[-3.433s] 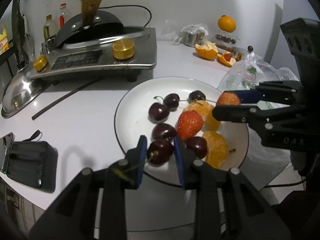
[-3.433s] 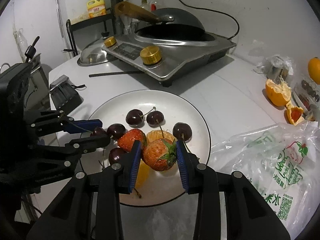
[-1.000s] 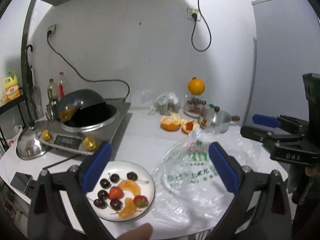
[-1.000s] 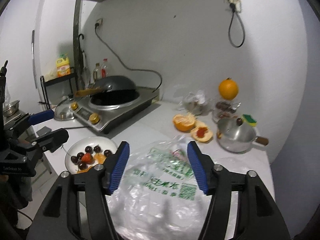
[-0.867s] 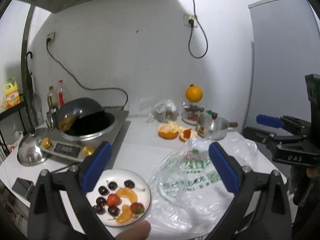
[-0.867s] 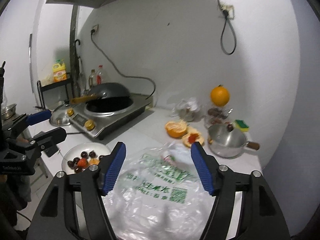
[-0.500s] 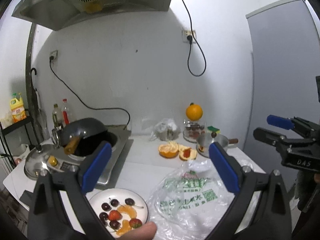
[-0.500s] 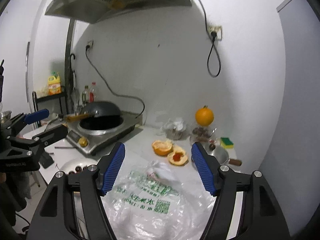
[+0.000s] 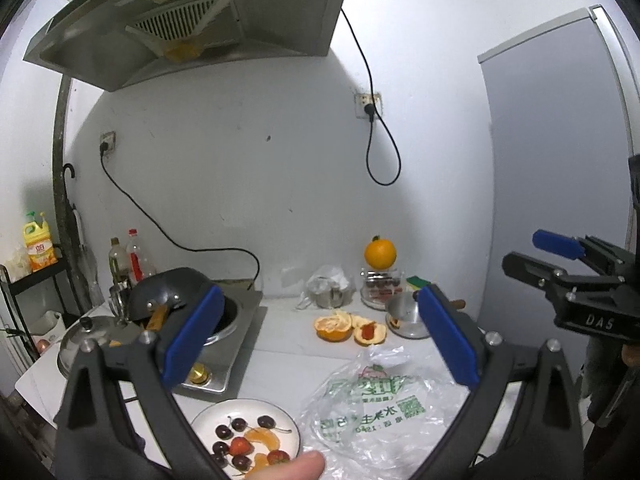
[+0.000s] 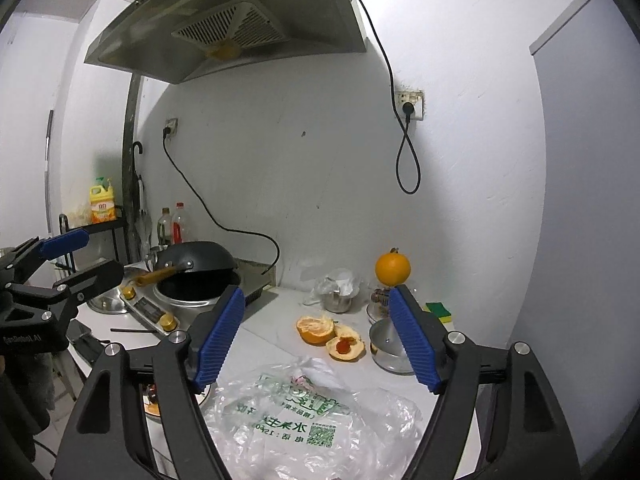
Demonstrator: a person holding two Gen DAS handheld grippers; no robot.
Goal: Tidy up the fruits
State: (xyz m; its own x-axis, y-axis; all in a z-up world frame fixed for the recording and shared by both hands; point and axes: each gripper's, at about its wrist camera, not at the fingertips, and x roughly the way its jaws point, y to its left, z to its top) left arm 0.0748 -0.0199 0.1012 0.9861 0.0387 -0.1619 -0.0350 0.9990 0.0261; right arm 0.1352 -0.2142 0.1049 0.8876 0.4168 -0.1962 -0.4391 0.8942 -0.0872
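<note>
A white plate (image 9: 208, 420) at the counter's front edge holds several dark cherries (image 9: 239, 424), two strawberries (image 9: 240, 445) and orange segments (image 9: 264, 437). In the right wrist view only its edge (image 10: 154, 398) shows behind a finger. My left gripper (image 9: 320, 336) is wide open and empty, high above the counter. My right gripper (image 10: 316, 340) is wide open and empty too, also held high; it shows at the right of the left wrist view (image 9: 560, 260). A whole orange (image 9: 380, 254) sits on a jar at the back.
A crumpled clear plastic bag (image 9: 380, 408) lies right of the plate. Peeled orange halves (image 9: 348, 326), a small steel pot (image 9: 404, 320) and a green sponge (image 10: 438, 309) are behind it. An induction cooker with a black wok (image 9: 176, 296) stands at the left, under a range hood (image 9: 192, 20).
Both grippers let go of their fruit, opened wide and pulled up and back from the plate. Over the last second they kept rising, so the counter looks smaller and lower.
</note>
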